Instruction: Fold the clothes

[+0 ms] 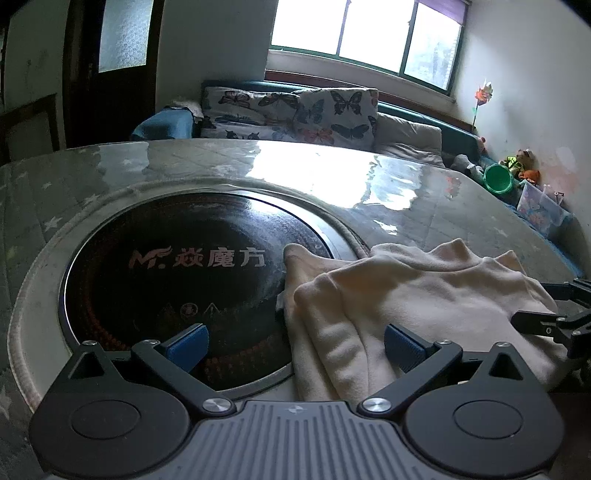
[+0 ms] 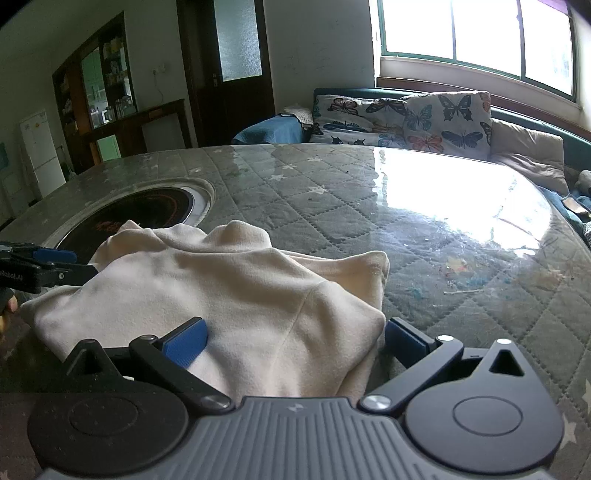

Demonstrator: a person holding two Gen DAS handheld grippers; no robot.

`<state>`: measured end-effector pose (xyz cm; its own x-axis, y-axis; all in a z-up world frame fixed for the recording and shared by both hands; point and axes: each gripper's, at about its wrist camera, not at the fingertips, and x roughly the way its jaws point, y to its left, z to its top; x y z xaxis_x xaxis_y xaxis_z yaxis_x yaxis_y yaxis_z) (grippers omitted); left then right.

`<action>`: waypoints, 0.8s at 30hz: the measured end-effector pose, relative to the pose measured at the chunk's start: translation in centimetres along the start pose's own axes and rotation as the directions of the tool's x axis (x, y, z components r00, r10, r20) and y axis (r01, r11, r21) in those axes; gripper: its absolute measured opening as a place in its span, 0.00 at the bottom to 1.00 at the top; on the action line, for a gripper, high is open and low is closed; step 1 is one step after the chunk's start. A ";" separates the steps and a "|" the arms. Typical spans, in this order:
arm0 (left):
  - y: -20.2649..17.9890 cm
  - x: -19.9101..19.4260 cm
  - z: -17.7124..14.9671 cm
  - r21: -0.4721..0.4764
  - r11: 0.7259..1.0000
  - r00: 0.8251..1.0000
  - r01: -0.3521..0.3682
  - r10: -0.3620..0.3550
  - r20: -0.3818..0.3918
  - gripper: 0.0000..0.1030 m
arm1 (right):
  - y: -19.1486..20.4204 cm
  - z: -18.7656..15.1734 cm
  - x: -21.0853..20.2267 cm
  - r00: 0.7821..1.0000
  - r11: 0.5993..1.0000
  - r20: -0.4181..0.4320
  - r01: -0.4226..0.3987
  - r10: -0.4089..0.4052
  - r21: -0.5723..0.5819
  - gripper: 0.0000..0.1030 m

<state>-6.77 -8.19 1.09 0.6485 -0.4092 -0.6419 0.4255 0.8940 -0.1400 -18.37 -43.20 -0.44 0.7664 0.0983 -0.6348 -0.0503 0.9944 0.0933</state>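
Daylight from a wide window point(image 2: 476, 33) falls over a living room where a round bench point(image 2: 332, 184) with a quilted, star-printed cover under a glossy sheet carries the work. On its near side lies a cream garment point(image 2: 221, 295), bunched and partly doubled over, one edge spilling onto the dark round cooktop point(image 1: 166, 258) sunk into the bench. The left claw point(image 1: 295, 347) stands released, its blue pads spread wide, with the garment's left fold lying between them but not pressed. The right claw point(image 2: 295, 343) is likewise released, straddling the garment's near right corner without pinching it. Judging from the lumpy heap, the fold is only partly made. To do this step well, each claw should probably close on a single clean edge rather than on stacked layers, then draw the cloth taut and level off the cooktop onto the flat quilted part before laying it over, so no wrinkles are trapped. Beyond the bench, a sofa point(image 1: 406, 136) holds butterfly-print cushions point(image 1: 295, 110). At its far right a clear plastic box point(image 1: 539, 206) holds small colourful items too blurred to name, and a green cup point(image 1: 498, 179) beside it looks empty.
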 end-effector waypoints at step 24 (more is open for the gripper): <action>-0.2 -0.6 0.8 0.000 1.000 0.999 0.013 -0.013 -0.044 1.00 | -0.6 0.2 -0.5 0.999 0.999 -0.009 -0.031 0.031 0.007 1.00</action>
<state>-6.78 -8.29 2.13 0.6142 -0.4126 -0.6727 0.4342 0.8885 -0.1485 -18.58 -43.84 0.02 0.7589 0.1294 -0.6383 -0.0695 0.9906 0.1181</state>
